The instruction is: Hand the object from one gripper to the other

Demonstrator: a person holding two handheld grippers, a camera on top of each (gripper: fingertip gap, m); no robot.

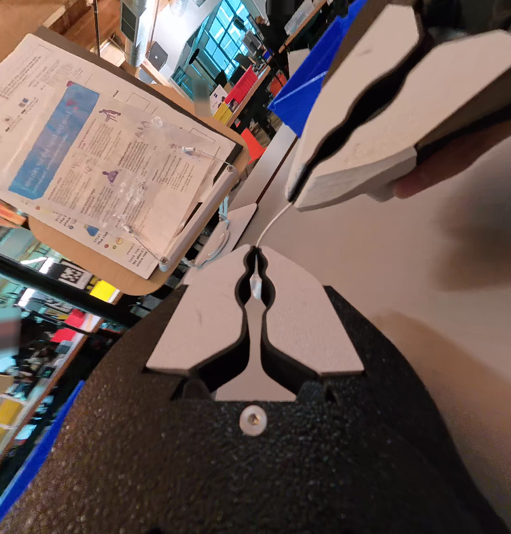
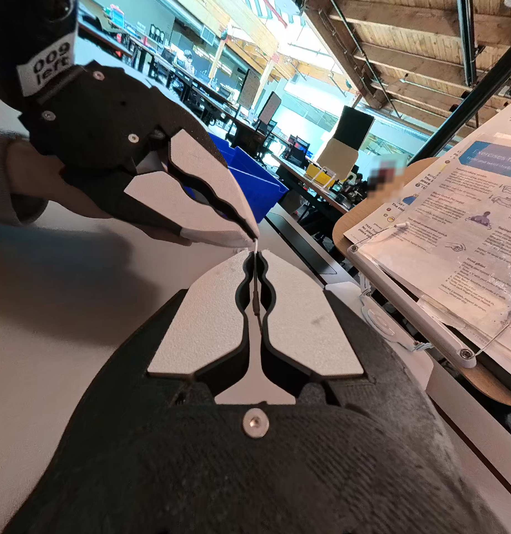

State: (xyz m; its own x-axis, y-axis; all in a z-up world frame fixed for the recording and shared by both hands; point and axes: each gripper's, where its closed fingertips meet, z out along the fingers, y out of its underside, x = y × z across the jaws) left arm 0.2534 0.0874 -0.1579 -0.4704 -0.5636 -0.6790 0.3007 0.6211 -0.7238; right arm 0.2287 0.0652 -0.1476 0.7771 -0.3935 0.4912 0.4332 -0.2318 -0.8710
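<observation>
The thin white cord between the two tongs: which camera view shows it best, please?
The left wrist view shows the white cord best: it runs bare across the gap from the left tongs to the right tongs, with its clear end piece visible. The right wrist view shows only a short bit, mostly between the fingers.

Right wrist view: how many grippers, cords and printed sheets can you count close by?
Grippers: 2, the right gripper and the left gripper, both pinching the cord
Thin white cord: 1
Printed sheet on a stand: 1
Total: 4
</observation>
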